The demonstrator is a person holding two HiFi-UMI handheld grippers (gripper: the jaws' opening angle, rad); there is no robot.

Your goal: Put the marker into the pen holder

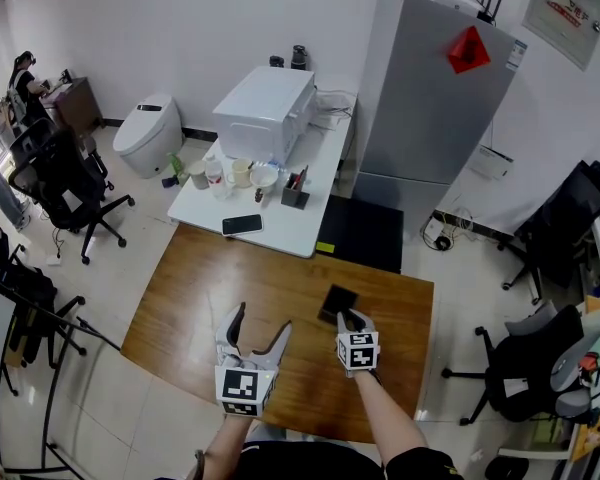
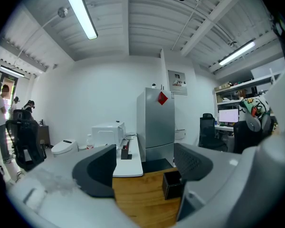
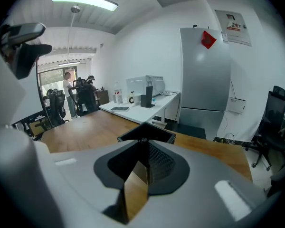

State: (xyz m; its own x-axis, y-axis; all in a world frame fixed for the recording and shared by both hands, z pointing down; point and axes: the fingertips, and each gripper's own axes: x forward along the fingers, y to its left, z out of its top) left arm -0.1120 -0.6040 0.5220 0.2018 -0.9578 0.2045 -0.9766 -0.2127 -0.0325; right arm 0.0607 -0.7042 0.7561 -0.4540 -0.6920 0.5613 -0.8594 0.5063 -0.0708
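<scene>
A black square pen holder (image 1: 337, 299) stands on the wooden table (image 1: 230, 288), towards its right side. My right gripper (image 1: 353, 317) sits just on the near side of it, jaws shut. In the right gripper view a small dark round end of the marker (image 3: 143, 140) pokes out between the shut jaws, right over the open top of the pen holder (image 3: 152, 133); the rest of the marker is hidden by the jaws. My left gripper (image 1: 257, 330) hovers over the table left of the holder, open and empty. From the left gripper view the pen holder (image 2: 172, 184) lies ahead to the right.
Behind the wooden table stands a white desk (image 1: 280, 230) carrying a printer (image 1: 265, 111), cups, a phone (image 1: 242, 225) and another pen holder (image 1: 294, 196). A grey fridge (image 1: 435, 98) stands at the back right. Office chairs (image 1: 65, 183) flank both sides.
</scene>
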